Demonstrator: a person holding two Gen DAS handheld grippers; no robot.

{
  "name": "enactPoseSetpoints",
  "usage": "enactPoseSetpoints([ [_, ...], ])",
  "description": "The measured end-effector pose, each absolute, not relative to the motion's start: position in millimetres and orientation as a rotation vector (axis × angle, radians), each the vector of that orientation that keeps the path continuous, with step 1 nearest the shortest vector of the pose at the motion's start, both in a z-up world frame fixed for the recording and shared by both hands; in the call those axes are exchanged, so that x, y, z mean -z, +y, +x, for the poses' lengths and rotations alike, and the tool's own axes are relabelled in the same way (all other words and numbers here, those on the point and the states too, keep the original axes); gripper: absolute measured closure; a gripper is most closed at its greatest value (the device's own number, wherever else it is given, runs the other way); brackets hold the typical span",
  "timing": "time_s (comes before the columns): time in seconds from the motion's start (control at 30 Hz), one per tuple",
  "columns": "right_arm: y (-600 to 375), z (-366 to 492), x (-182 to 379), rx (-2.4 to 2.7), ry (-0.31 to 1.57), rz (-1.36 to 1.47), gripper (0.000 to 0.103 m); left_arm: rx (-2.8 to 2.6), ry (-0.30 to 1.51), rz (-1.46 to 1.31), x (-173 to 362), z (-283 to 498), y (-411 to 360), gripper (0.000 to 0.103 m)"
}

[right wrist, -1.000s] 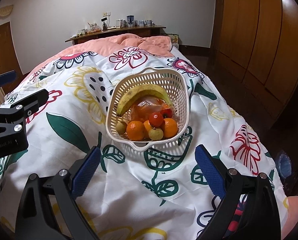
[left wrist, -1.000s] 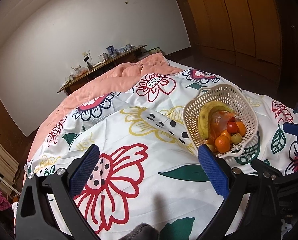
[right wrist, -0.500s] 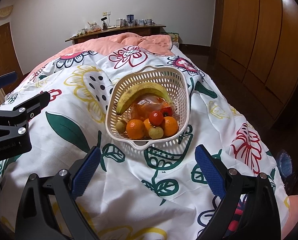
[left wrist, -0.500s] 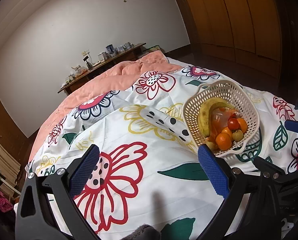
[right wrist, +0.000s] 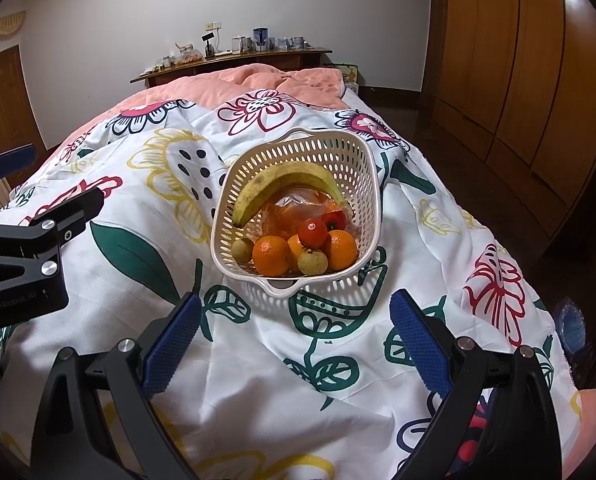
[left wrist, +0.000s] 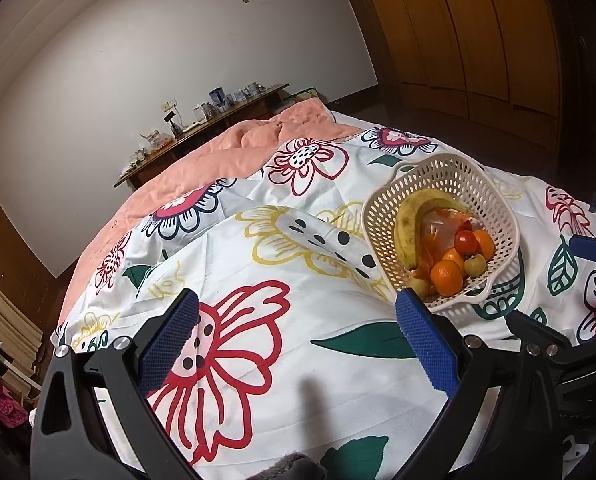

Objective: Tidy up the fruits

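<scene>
A cream perforated basket (right wrist: pixel 350 160) sits on a flowered bedspread (right wrist: pixel 137 248). It holds a banana (right wrist: pixel 285 184), oranges (right wrist: pixel 271 255), red tomatoes (right wrist: pixel 313 233), small green-brown fruits (right wrist: pixel 312 262) and an orange plastic bag (right wrist: pixel 298 208). The basket also shows at the right of the left wrist view (left wrist: pixel 450 184). My right gripper (right wrist: pixel 295 332) is open and empty, a short way in front of the basket. My left gripper (left wrist: pixel 298 328) is open and empty, to the basket's left, over a red flower print.
A pink quilt (right wrist: pixel 257 80) covers the bed's far end. A wooden sideboard (right wrist: pixel 233 62) with jars and cups stands against the white wall. Wooden wardrobe doors (right wrist: pixel 518 60) line the right side. The bed edge drops off at the right.
Both views have shifted slightly; the basket sits a little lower in the right wrist view. Both grippers stay open and empty.
</scene>
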State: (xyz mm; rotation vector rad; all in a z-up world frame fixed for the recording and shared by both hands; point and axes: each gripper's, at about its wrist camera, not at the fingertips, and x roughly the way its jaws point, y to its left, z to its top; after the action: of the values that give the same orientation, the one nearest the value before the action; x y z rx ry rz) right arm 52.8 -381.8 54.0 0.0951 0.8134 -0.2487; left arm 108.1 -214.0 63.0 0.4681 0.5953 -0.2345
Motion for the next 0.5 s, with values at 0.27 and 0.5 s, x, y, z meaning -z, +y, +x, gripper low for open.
enactPoseSetpoints([
  [0.27,-382.6,52.7,-54.4,0.248,0.814,0.096,0.009,0.245,0.599,0.47,-61.5,108.1,-215.5,0.003],
  [0.5,-384.9,53.1,-51.9,0.255,0.815,0.104,0.009,0.247,0.597,0.476,-61.0,107.2,-216.8,0.003],
])
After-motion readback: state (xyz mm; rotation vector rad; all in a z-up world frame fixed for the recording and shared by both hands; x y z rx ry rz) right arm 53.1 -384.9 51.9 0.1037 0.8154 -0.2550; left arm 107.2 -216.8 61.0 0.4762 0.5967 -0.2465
